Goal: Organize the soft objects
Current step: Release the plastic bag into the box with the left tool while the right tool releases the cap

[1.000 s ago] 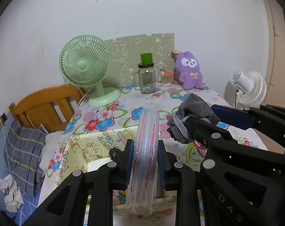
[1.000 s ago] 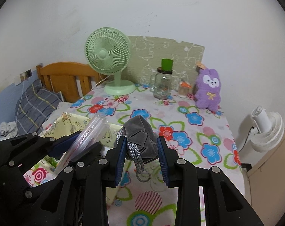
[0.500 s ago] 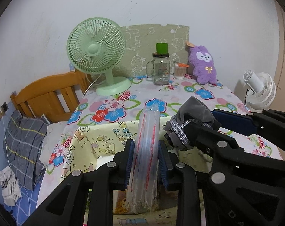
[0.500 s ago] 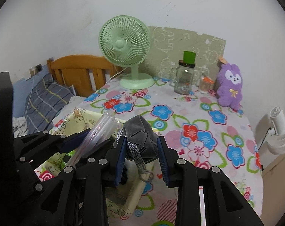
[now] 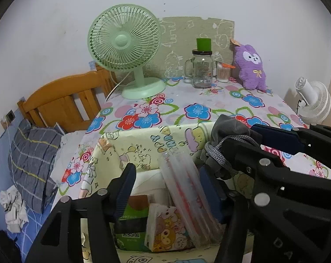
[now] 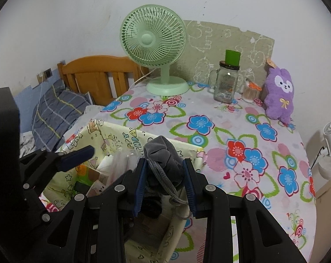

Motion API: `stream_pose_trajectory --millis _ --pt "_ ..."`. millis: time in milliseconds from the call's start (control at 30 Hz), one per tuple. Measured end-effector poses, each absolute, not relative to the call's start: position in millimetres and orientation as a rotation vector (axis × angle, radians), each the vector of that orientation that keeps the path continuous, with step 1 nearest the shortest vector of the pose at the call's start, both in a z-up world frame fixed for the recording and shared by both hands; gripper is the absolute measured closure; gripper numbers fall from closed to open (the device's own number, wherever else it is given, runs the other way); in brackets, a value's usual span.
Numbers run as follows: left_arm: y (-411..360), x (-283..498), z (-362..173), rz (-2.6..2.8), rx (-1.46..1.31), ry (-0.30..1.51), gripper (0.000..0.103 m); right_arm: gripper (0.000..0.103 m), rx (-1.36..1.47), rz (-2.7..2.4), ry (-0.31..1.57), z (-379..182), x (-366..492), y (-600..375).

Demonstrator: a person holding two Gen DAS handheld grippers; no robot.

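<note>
We see fabric bin (image 5: 143,144) filling lower centre, tissue packs (image 5: 165,230) inside.
Left gripper (image 5: 165,188) jaws wide, clear plastic pack (image 5: 183,197) leaning loose between them inside bin; may topple onto tissue packs.
Right gripper (image 6: 165,182) clamped on grey drawstring pouch (image 6: 163,160), centre frame over bin.
Risks: grippers crowd together, may collide; pouch cord (image 6: 165,182) may snag on pad at release.

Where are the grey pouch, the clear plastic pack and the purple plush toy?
grey pouch (image 6: 163,155): right wrist view, upper fabric.
clear plastic pack (image 5: 185,188): left wrist view, its middle.
purple plush toy (image 5: 252,70): left wrist view, its belly.
</note>
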State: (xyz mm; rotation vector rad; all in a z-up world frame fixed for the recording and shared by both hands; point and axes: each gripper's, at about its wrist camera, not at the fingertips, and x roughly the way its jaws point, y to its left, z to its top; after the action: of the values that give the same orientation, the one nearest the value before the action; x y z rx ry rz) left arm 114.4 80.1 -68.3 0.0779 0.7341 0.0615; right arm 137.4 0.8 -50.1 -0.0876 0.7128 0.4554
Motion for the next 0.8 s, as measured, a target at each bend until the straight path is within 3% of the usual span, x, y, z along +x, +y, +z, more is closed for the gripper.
stream_pose_trajectory --millis 133,200,267,333,400,800 --pt "85 112 -72 0.070 0.071 0.738 0.027 0.067 -0.089 0.461 0.726 -56 142 6" --pt "87 110 -72 0.045 0.048 0.739 0.017 0.066 -0.098 0.475 0.732 -59 144 9" --pt "85 108 -73 0.030 0.048 0.741 0.015 0.064 -0.102 0.481 0.743 -61 146 13" --pt "83 106 -73 0.017 0.046 0.741 0.015 0.054 -0.111 0.480 0.749 -63 148 17" --pt "83 107 -74 0.016 0.045 0.741 0.015 0.032 -0.117 0.470 0.748 -64 149 18" --pt "73 101 -67 0.002 0.042 0.725 0.012 0.012 -0.129 0.413 0.667 -53 135 2"
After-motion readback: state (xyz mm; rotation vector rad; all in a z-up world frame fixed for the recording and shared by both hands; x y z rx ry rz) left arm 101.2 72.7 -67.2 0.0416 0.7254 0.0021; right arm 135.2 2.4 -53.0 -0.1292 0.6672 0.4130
